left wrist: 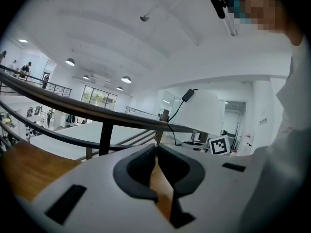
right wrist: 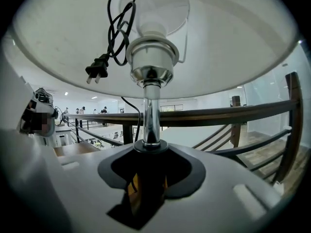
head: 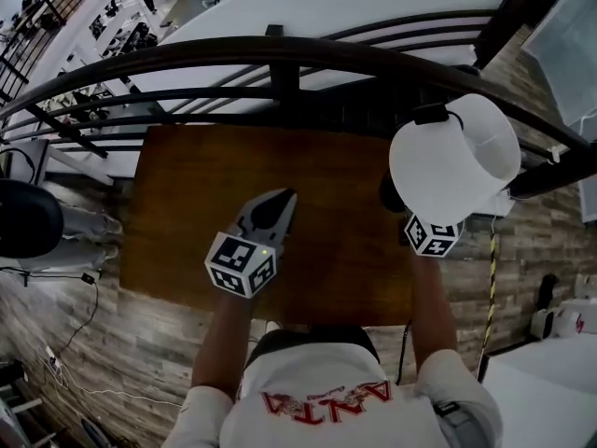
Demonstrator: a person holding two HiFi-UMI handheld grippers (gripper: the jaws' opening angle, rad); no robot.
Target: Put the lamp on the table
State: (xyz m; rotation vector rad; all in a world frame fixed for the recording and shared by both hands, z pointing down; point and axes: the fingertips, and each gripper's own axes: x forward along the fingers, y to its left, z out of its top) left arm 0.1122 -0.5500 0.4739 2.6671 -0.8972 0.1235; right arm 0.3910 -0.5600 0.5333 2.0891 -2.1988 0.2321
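Where your left gripper (head: 283,203) hangs over the middle of the wooden table (head: 177,194), its jaws meet at the tips and hold nothing; only brown tabletop shows through the gap behind them. Beyond the table's far edge runs a dark curved railing (head: 280,56).

To the right, the lamp (head: 457,157) stands upright over the table's far right corner, its white shade covering that corner from above. Whether its base touches the wood cannot be told.

Your right gripper (right wrist: 148,174) has its jaws partly closed around the lamp's black base, with the chrome stem (right wrist: 151,115) rising straight from between them into the shade. Under the shade, the black cord is looped up beside the socket, and its plug (right wrist: 96,72) dangles free.
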